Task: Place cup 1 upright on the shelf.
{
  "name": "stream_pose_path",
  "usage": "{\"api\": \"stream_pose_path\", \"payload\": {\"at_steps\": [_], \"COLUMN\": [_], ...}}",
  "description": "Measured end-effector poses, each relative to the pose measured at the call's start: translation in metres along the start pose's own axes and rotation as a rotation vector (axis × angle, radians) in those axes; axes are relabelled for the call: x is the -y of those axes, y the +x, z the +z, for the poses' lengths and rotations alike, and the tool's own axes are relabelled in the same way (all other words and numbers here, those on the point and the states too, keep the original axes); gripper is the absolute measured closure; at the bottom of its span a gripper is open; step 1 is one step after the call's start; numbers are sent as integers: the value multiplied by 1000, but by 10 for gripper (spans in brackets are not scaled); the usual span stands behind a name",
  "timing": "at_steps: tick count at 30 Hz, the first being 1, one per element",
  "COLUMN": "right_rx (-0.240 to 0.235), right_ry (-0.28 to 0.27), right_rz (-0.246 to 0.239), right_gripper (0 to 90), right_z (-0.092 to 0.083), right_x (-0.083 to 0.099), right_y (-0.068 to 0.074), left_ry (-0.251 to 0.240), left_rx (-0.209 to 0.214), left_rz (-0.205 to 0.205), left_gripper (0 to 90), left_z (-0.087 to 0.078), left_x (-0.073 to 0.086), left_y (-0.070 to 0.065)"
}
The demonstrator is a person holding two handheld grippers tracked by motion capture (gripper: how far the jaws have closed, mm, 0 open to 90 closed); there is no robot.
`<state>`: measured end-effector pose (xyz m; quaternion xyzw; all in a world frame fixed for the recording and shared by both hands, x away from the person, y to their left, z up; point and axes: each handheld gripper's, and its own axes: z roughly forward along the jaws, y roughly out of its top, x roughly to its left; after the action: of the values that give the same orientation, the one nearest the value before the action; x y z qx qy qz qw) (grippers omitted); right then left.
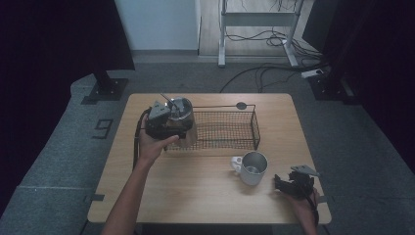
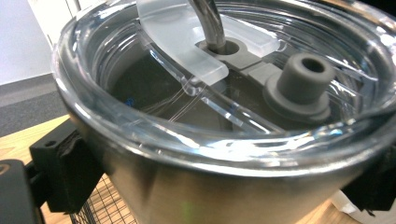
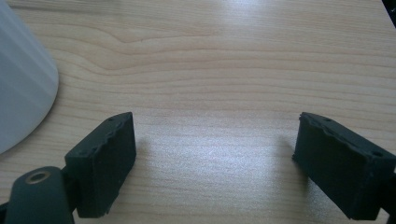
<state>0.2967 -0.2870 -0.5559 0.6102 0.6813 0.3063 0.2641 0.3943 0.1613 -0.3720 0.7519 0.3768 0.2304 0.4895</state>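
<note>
A light wooden table (image 1: 195,196) stands on grey carpet (image 1: 58,147) in a dim room. Dark curtains close both sides, and a pale wall (image 1: 156,24) stands at the far end. Beyond the table, a metal desk frame (image 1: 257,29) stands on the floor, with black cables (image 1: 264,73) strewn around its feet. A black bracket-like marking (image 1: 103,128) lies on the carpet left of the table.

On the far half of the table sits a black wire basket (image 1: 244,139). At the basket's left end, the left gripper (image 1: 169,125) holds a steel tumbler (image 1: 183,117). In the left gripper view the jaws press against opposite sides of the tumbler's metal body (image 2: 210,196), just under the rim. The tumbler carries a clear lid (image 2: 187,84) with a grey rubber plug (image 2: 301,77); a metal straw (image 2: 210,23) passes through the lid. Whether the tumbler rests in the basket or hangs above it cannot be told.

A white mug (image 1: 252,167) stands upright on the table in front of the basket's right end, its handle toward the left. The right gripper (image 1: 288,185) rests low near the table's right front corner, just right of the mug. Its jaws stand wide apart over bare wood (image 3: 210,70), holding nothing, with the mug's white wall (image 3: 18,88) at the left edge of the right gripper view.
</note>
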Motion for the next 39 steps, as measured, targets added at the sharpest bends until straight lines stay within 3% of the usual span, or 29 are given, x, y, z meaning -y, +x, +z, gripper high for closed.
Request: {"api": "stream_pose_path", "payload": {"at_steps": [14,39], "right_rx": [0,1], "right_ry": [0,0], "right_rz": [-1,1], "right_gripper": [124,124], "right_z": [0,0], "right_x": [0,0], "right_y": [0,0], "left_ry": [10,16], "left_rx": [-14,-22], "left_rz": [-10,8], "left_gripper": [43,43], "left_z": [6,23], "left_x": [-1,-12], "left_y": [8,14]}}
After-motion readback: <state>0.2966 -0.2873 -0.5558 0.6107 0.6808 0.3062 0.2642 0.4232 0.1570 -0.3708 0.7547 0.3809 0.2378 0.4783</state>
